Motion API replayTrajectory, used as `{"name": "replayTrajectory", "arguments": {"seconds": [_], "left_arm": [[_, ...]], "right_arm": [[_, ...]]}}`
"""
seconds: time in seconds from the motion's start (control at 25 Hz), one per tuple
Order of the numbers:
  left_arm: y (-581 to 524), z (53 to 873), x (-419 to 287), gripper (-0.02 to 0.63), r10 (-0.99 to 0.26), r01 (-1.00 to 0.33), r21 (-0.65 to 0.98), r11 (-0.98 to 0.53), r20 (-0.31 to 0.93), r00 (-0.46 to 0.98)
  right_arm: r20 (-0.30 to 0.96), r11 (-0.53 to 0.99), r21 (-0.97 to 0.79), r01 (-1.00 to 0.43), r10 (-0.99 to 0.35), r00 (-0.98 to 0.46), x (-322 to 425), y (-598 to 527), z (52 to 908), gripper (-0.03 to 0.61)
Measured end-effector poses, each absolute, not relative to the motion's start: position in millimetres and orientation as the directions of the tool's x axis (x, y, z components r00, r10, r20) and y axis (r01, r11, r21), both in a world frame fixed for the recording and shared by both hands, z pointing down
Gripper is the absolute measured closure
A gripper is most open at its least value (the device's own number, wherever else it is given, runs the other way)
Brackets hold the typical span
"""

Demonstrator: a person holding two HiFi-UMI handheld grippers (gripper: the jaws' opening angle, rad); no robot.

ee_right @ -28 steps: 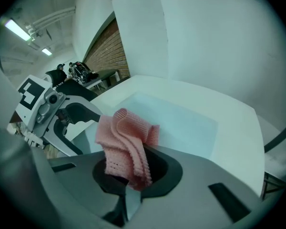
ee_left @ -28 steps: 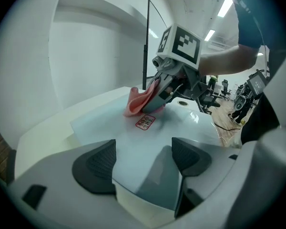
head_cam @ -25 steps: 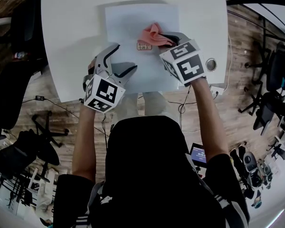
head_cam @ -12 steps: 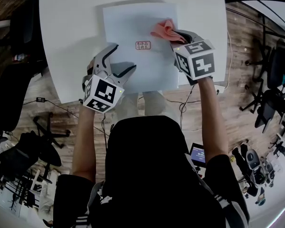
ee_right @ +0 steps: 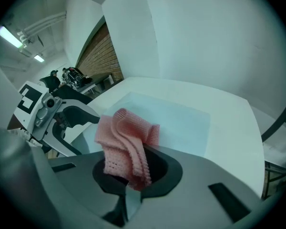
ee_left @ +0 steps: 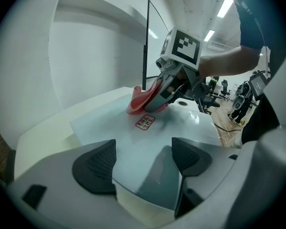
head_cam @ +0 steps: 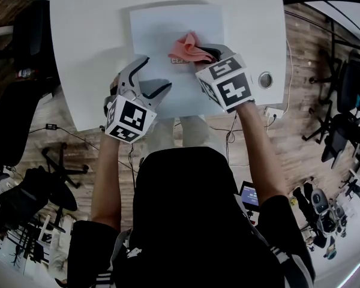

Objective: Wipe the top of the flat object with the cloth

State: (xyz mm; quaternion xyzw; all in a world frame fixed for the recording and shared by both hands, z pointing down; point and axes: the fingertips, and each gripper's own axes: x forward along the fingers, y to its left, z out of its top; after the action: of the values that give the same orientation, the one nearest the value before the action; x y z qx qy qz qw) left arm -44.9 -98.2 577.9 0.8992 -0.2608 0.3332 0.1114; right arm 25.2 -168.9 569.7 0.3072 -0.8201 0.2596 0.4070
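A pale blue flat sheet (head_cam: 168,29) lies on the white table (head_cam: 90,41), with a small red label (ee_left: 145,121) near its middle. My right gripper (head_cam: 209,51) is shut on a pink knitted cloth (head_cam: 188,47) and presses it on the sheet, over the label. In the right gripper view the folded cloth (ee_right: 126,144) bulges out of the closed jaws of the right gripper (ee_right: 133,168). My left gripper (head_cam: 156,74) stands open at the sheet's near left part. Its dark pads (ee_left: 95,166) sit apart, with the sheet (ee_left: 109,123) between them.
A round metal grommet (head_cam: 266,80) sits in the table near its right edge. A black post (ee_left: 148,42) rises beyond the table. Office chairs (head_cam: 54,179) and cables stand on the wooden floor around. The table's near edge runs just under both grippers.
The right gripper swept the cloth to the far right of the sheet, baring the label, then came back left and nearer onto it. The left gripper has stayed in place.
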Motion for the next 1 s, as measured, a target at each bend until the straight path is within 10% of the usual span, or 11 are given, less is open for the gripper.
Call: {"name": "replayTrajectory", "arguments": {"seconds": [1.0], "left_arm": [[-98,580,-45,0.255,-0.404,-0.552,0.020,-0.834,0.659,0.634]], "right_arm": [[0.817,0.810,-0.229,-0.540,-0.142,-0.559,-36,-123,571,0.534]]}}
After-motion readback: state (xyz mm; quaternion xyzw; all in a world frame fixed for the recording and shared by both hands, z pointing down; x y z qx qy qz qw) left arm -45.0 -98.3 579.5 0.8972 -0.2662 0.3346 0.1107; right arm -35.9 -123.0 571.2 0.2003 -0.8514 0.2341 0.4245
